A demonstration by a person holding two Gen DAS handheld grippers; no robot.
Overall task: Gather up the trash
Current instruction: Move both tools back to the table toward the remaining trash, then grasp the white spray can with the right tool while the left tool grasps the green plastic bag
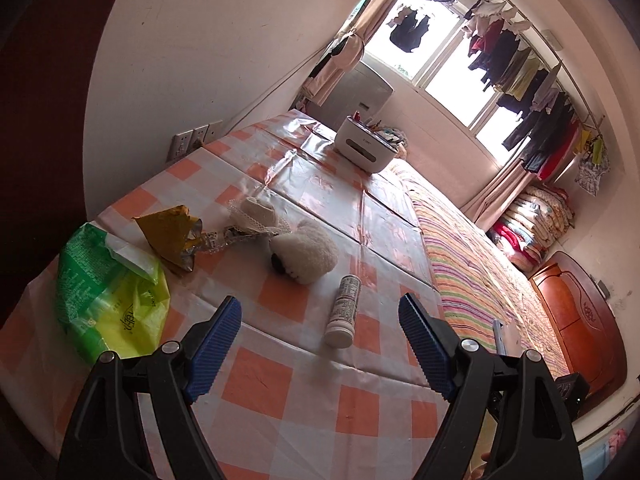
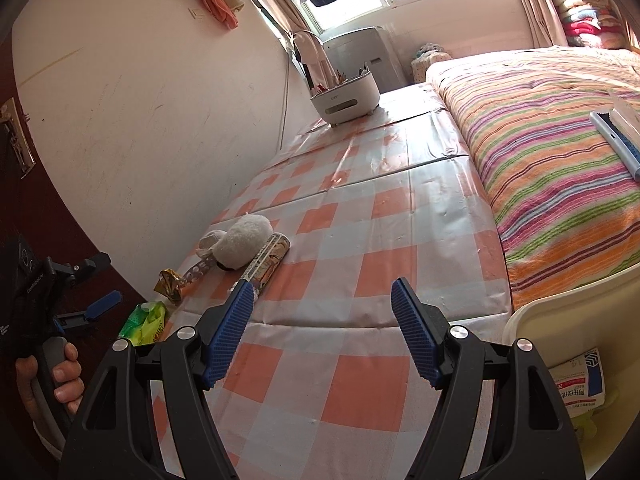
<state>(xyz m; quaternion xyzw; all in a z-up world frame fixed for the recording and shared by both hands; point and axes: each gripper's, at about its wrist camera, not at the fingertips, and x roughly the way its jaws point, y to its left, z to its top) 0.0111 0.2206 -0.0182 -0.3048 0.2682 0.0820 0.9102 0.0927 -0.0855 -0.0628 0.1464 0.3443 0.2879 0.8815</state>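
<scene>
You are between pickups: the table [image 1: 304,384] carries the trash, the bin [image 2: 560,320] waits at its right end. Largest first: green bag [image 1: 108,292], yellow wrapper [image 1: 172,232], small bottle [image 1: 344,312]. Your left gripper [image 1: 320,316] and right gripper [image 2: 322,300] are both spread, holding nothing. The bottle lies just ahead of the left; likely close on it next.
</scene>
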